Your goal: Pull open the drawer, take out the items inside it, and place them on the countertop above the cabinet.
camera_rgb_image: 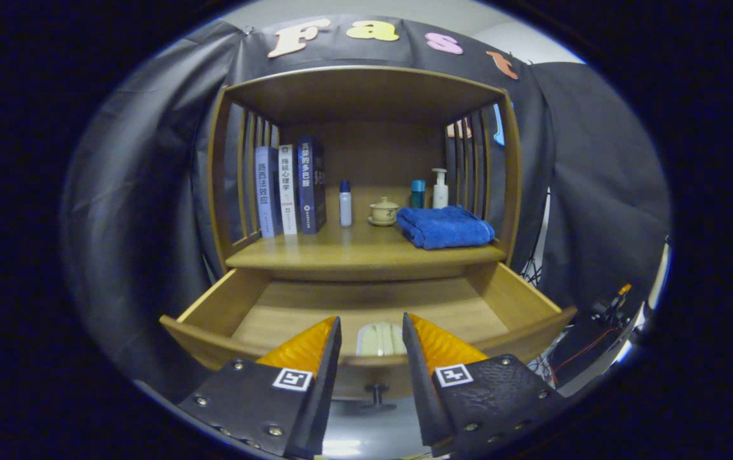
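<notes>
Drawer [264,300] pulled open under countertop [354,252]. Pale item [380,338] inside near drawer front, btwn & just beyond gripper [371,335] fingers. Fingers apart, holding nothing, above drawer knob [376,393].

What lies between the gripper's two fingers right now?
In the gripper view, a pale folded item lies in the open drawer, in the gap between the open gripper fingers. Nearer than it sit the drawer's front edge and its knob.

Black cloth [143,191] drapes the booth around my wooden cabinet [366,89]. A pale ceiling [405,9] shows above it.
</notes>
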